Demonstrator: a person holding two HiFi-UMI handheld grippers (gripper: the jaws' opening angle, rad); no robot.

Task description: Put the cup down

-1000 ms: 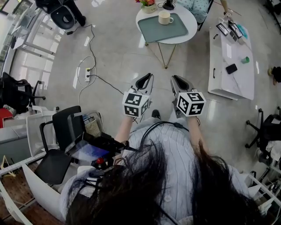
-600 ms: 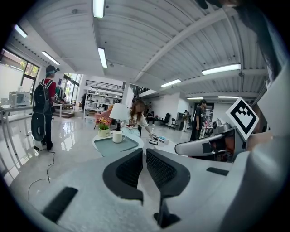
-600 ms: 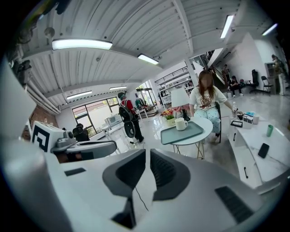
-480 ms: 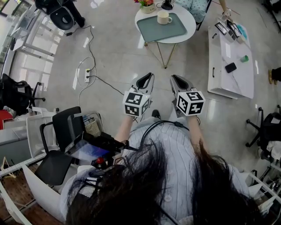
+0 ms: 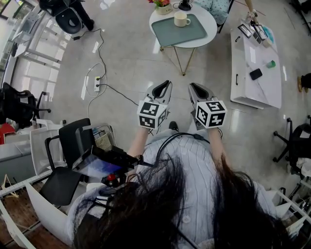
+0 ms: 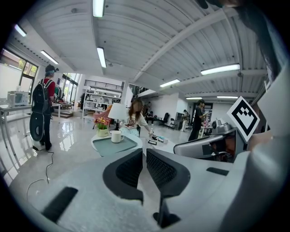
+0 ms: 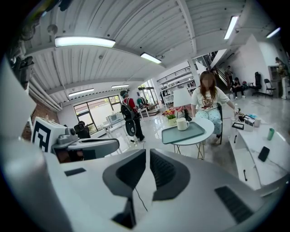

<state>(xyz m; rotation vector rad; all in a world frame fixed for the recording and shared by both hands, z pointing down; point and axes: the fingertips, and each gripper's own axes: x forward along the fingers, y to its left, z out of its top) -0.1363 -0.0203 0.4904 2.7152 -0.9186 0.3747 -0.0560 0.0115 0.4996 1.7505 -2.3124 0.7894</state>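
Forearms come first to the eye: the left forearm [image 5: 138,142] and the right forearm [image 5: 214,146] reach forward from the standing person's waist, side by side and close together. Each carries a tool that slopes a little downward toward the floor ahead. The left tool [image 5: 164,83] and the right tool [image 5: 193,85] sit level with each other, a narrow gap between them. Their marker cubes [image 5: 152,115] face up toward the person's head.

Both tools are pressed together. In the left gripper view the two dark pads stand almost flush, with only a thin slit between them and nothing in it. The right gripper view shows the same: pads closed, with only bare floor and a thin cable seen past them.

The cup [image 5: 182,19] is well apart from both tools, across a stretch of shiny floor. It is a cream mug with a handle, upright, standing near the far edge of a grey-green tray [image 5: 187,33]. The tray lies on a round white surface [image 5: 212,23] with thin gold legs. A flower pot [image 5: 164,6] stands just beside the tray. A seated person [image 7: 208,97] is behind that surface. To its right a long white surface [image 5: 257,95] carries a black phone [image 5: 256,75] and a few small things.
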